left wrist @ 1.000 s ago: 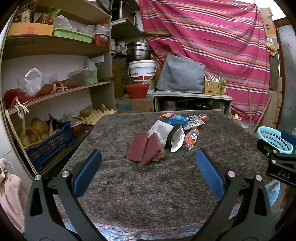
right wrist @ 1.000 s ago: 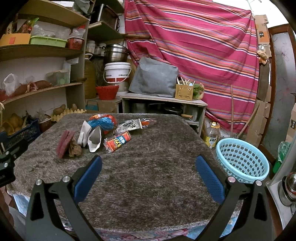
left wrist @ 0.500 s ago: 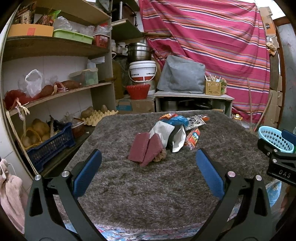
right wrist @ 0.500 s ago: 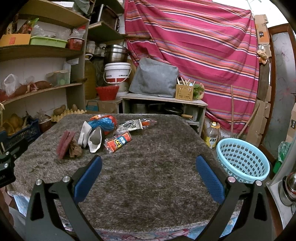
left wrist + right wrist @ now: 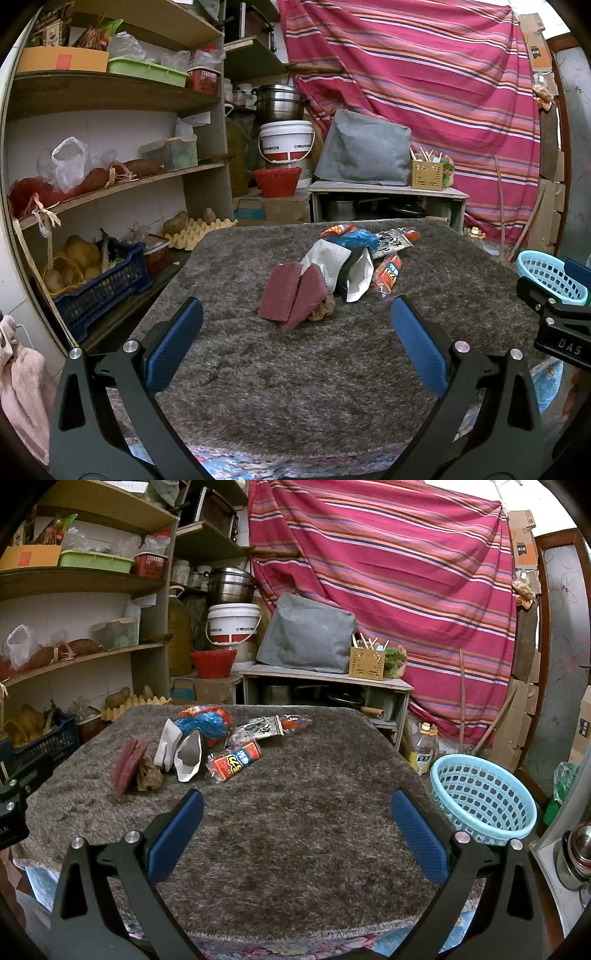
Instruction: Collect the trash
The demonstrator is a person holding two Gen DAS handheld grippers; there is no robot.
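Hovering wide apart, empty: left gripper (image 5: 295,343), right gripper (image 5: 295,827); trash pile (image 5: 332,273) ahead.

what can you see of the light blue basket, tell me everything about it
The light blue basket is a round plastic one with sloping walls pierced by rows of small openings and a smooth rolled rim. It stands upright and looks empty, off the right edge of the shaggy grey table covering and lower than its top. What it rests on is hidden. In the left wrist view only part shows, behind the other gripper's body. Nothing visibly touches it.
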